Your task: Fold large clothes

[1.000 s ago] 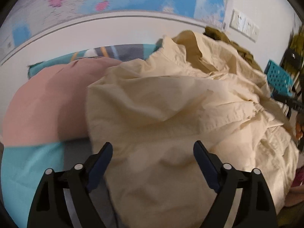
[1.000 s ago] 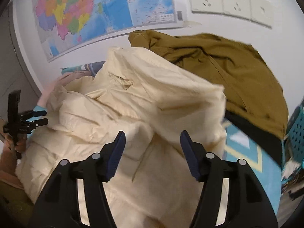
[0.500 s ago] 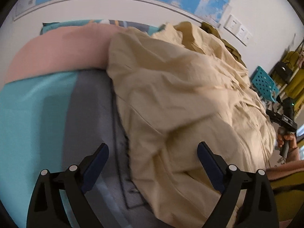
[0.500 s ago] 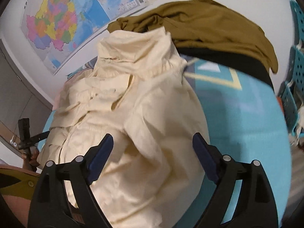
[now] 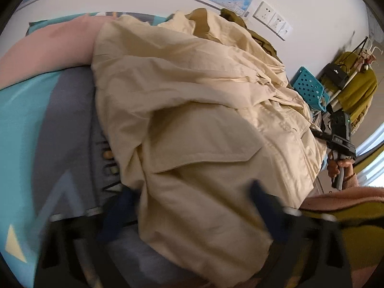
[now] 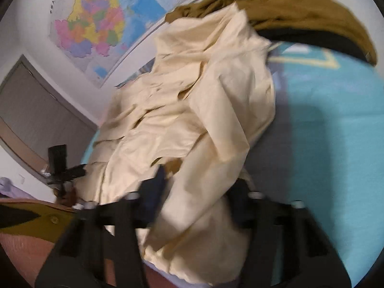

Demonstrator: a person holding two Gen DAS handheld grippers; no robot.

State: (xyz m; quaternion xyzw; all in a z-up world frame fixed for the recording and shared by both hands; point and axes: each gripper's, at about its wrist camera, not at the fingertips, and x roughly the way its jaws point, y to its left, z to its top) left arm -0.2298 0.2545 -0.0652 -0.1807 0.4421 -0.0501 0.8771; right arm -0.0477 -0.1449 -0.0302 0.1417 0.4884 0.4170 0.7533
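A large cream jacket [image 5: 192, 110] lies crumpled on a teal and grey bed cover [image 5: 28, 124]. It also shows in the right wrist view [image 6: 192, 120]. My left gripper [image 5: 192, 204] is open, its blurred fingers on either side of the jacket's near hem, by a flap pocket. My right gripper [image 6: 199, 189] is open, its fingers straddling the jacket's other end. Each gripper shows in the other's view, the right one [image 5: 336, 141] and the left one [image 6: 64, 168] at the jacket's far edges.
An olive garment [image 6: 300, 7] lies behind the jacket by the wall. A pink cloth [image 5: 48, 48] lies at the far left. A teal basket [image 5: 309, 88] and a rack with olive clothes [image 5: 355, 93] stand at the right. A map [image 6: 103, 24] hangs on the wall.
Both grippers have dropped lower and pulled back to the near edge of the jacket. The jacket has spread out flatter on the bed. Both stay open.
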